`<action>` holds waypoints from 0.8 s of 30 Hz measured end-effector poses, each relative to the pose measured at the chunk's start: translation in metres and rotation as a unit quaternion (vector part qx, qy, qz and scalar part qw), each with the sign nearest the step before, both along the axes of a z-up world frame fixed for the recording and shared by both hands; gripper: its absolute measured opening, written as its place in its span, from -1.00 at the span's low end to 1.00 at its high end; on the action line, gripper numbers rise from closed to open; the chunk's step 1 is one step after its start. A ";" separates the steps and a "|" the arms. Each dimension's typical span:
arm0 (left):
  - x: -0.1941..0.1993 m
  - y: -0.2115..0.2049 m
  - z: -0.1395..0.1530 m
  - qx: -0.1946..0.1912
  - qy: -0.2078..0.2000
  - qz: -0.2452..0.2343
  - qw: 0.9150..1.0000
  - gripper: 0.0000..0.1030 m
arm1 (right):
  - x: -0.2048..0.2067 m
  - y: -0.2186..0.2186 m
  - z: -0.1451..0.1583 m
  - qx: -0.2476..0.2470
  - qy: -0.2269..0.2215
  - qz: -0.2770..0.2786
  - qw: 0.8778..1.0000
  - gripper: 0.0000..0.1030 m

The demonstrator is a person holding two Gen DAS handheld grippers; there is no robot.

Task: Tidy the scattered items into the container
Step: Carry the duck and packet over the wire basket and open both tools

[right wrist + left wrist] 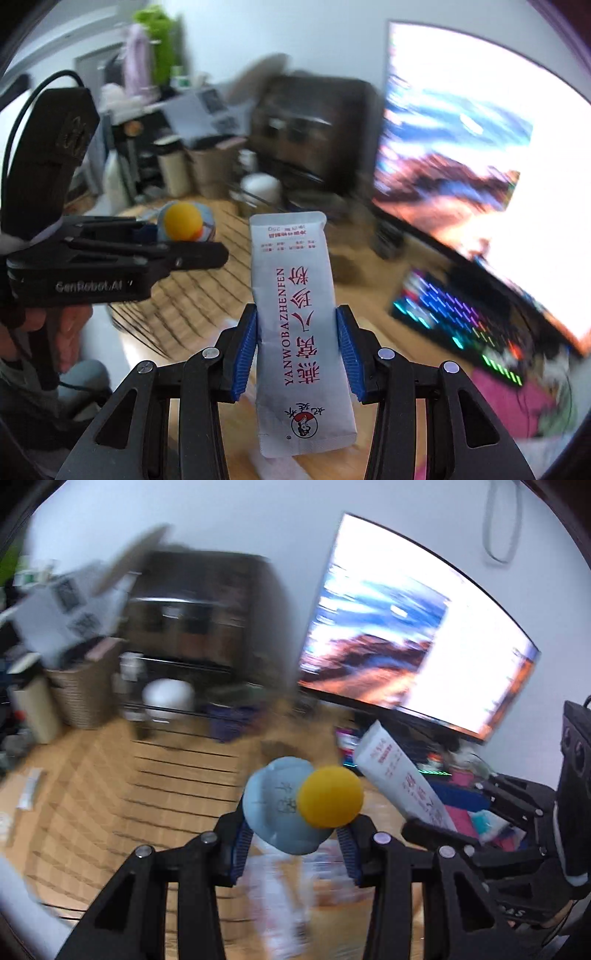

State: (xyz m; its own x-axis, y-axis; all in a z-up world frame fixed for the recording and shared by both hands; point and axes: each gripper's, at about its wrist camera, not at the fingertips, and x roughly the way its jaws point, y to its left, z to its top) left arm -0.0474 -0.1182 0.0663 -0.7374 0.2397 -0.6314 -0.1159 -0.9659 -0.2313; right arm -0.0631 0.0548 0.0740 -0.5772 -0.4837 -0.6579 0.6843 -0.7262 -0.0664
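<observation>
1. Left tool (295, 834), left wrist view: its blue pads are closed on a pale blue toy with a yellow ball (330, 797) on its front. The toy (277, 812) sits between the pads and stands proud of the fingertips, held clear of the wooden counter (110, 775).
2. Same view: the right tool (439, 827) enters from the right edge, carrying a white sachet (399, 779) that points up and to the left, near the toy but apart from it.
3. Same view, containers: a woven basket (81, 694) stands far off to the left; its contents are too blurred to tell. Whether it is the container meant by the task cannot be told.
4. Right tool (297, 350), right wrist view: its pads are gripping the white sachet (295, 314) by its long edges, about mid-length, with the printed face toward the camera.
5. Same view: the left tool (184, 254) shows at the left with the toy (186, 221) at its tip. A lit keyboard (458, 321) lies at the right below a monitor (480, 147).
6. Judgement: both items are in carriage. Keep both grips firm; the sachet is thin and may slip or fold. Keep the two loads apart, and release only when over the receptacle.
7. No receptacle for these items is identifiable in either view.
</observation>
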 end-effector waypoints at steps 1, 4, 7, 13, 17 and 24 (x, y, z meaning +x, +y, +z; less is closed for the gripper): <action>0.002 -0.017 0.000 -0.003 -0.001 0.018 1.000 -0.09 | 0.002 -0.019 0.002 0.001 -0.002 0.020 1.000 -0.15; -0.002 -0.059 -0.010 -0.012 -0.026 0.054 0.998 -0.09 | 0.001 -0.070 0.000 0.012 -0.010 0.063 0.998 -0.15; -0.009 -0.090 -0.031 -0.010 -0.058 0.075 0.995 -0.09 | -0.008 -0.114 -0.014 0.025 -0.030 0.086 0.995 -0.15; -0.010 -0.117 -0.050 0.015 -0.066 0.090 0.994 0.19 | -0.016 -0.163 -0.049 0.043 -0.072 0.099 0.992 -0.14; -0.006 -0.122 -0.053 0.019 -0.067 0.095 0.993 0.29 | -0.022 -0.165 -0.057 0.047 -0.074 0.091 0.992 -0.10; 0.002 -0.114 -0.045 0.021 -0.062 0.092 0.994 0.30 | -0.028 -0.149 -0.050 0.028 -0.076 0.082 0.993 0.01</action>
State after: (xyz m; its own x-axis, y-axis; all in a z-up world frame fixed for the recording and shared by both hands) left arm -0.0454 -0.2324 0.0211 -0.6884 0.1363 -0.7124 0.0937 -0.9573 -0.2736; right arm -0.0906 -0.0943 0.0243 -0.3855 -0.5222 -0.7607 0.7978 -0.6028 0.0095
